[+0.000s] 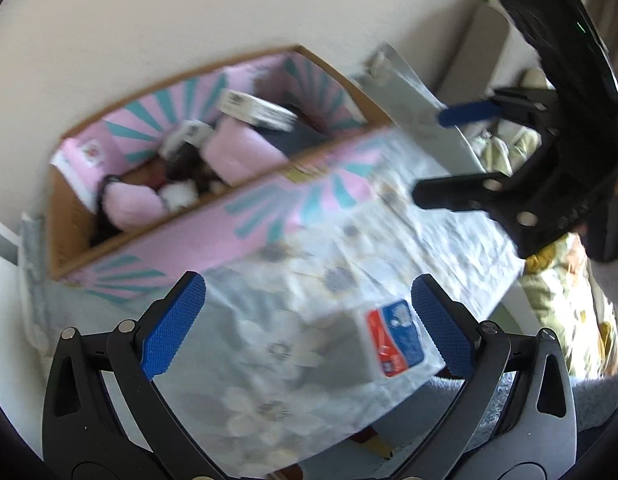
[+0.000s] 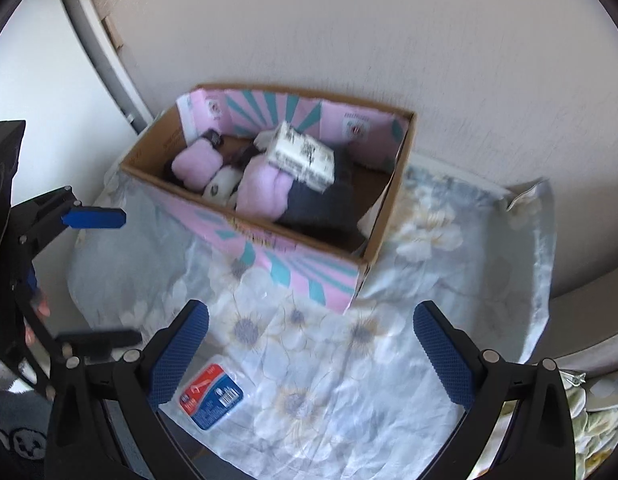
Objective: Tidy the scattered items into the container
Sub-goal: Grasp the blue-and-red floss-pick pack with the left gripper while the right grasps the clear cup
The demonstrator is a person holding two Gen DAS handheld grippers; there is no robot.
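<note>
Both grippers, left gripper (image 1: pixel 309 324) and right gripper (image 2: pixel 311 356), hang with jaws spread wide and hold nothing above the floral cloth (image 2: pixel 349 380). A small white packet (image 2: pixel 211 396) lies on the cloth near them. Beyond stands the cardboard box (image 2: pixel 385 216) against the wall, holding pink socks (image 2: pixel 265 192) and a white carton (image 2: pixel 301 156).

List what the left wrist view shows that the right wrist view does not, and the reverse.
Left wrist only: the right gripper at the right edge, jaws open.

Right wrist only: the left gripper at the left edge, jaws open, and the box's empty right end.

Both: the cardboard box holding pink socks, the floral cloth, and a red-and-blue packet outside the box.
</note>
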